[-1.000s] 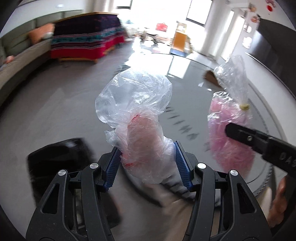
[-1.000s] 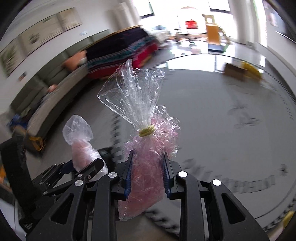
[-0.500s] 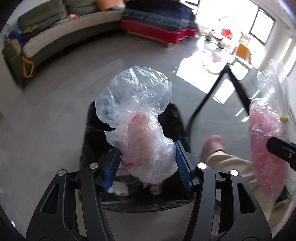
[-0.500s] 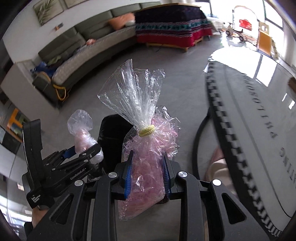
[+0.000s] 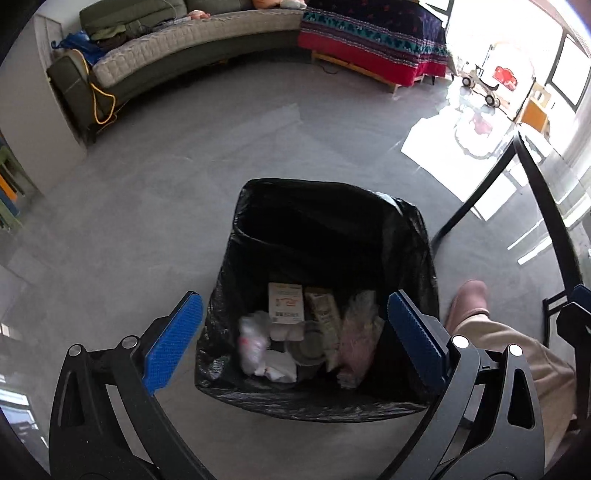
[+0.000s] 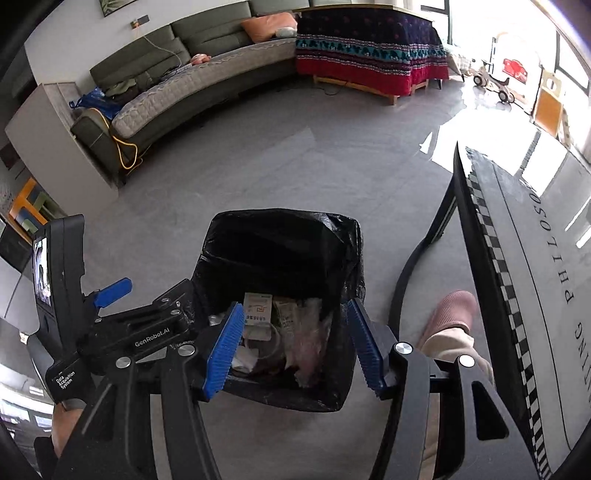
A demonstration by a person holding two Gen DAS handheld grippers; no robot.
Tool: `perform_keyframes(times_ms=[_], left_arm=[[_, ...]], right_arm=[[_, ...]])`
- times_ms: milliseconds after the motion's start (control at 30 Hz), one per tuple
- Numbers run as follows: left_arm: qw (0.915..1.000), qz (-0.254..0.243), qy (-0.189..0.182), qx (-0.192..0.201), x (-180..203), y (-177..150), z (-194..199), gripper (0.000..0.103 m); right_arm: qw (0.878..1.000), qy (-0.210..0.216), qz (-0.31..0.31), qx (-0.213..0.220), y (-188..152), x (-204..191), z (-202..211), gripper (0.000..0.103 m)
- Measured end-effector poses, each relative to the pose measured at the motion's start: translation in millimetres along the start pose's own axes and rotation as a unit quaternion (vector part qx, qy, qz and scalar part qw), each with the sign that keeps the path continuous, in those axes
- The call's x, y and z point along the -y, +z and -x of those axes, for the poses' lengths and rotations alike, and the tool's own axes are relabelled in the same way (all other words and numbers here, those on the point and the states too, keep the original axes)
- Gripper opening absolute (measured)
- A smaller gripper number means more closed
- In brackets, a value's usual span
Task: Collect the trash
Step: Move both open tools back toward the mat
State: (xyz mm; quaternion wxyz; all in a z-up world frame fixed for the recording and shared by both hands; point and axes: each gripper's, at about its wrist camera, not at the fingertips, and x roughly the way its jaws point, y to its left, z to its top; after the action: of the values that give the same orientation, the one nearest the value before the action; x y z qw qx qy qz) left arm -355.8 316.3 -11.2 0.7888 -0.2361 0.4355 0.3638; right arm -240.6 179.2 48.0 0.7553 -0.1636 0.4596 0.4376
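A bin lined with a black bag (image 5: 328, 221) stands on the grey floor below both grippers; it also shows in the right wrist view (image 6: 280, 236). Inside lie a clear bag (image 5: 253, 339), a pink-filled plastic bag (image 5: 356, 339), cartons and paper. My left gripper (image 5: 291, 343) is open and empty above the bin. My right gripper (image 6: 295, 343) is open and empty above the bin too, with the pink bag (image 6: 306, 343) below it. The left gripper's body (image 6: 147, 332) shows at the left of the right wrist view.
A glass table (image 6: 524, 266) with black legs (image 5: 469, 206) stands right of the bin. The person's pink slipper (image 5: 469, 299) is beside the bin. A curved grey sofa (image 5: 177, 48) and a bed with a red patterned cover (image 5: 369, 33) stand at the far wall.
Both grippers have opened and let go of their bags, which now lie in the bin. Both views have tilted down over the bin.
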Motion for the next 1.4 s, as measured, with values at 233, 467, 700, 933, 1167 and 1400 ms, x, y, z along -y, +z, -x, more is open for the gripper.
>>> perform_keyframes(times_ms=[233,467,700,933,1167,1400], left_arm=[[0.9993,-0.031,-0.016,0.008,21,3,4,0.097],[0.9956,-0.071,-0.057,0.021,75,16,20,0.097],[0.9857,-0.127,-0.101,0.044,153,36,45,0.097],[0.9686,-0.196,-0.144,0.052,249,46,58,0.097],[0.9517,-0.252,-0.171,0.039,339,43,54,0.097],[0.9341,-0.298,-0.195,0.022,428,36,49,0.097]], right_arm=[[0.999,0.003,-0.039,0.02,-10,31,17,0.059],[0.996,-0.006,-0.075,0.045,-9,72,41,0.059],[0.99,-0.033,-0.113,0.072,-7,126,71,0.059],[0.98,-0.086,-0.157,0.088,-11,211,105,0.059],[0.965,-0.126,-0.21,0.092,-23,291,126,0.059],[0.95,-0.157,-0.254,0.094,-31,365,140,0.059]])
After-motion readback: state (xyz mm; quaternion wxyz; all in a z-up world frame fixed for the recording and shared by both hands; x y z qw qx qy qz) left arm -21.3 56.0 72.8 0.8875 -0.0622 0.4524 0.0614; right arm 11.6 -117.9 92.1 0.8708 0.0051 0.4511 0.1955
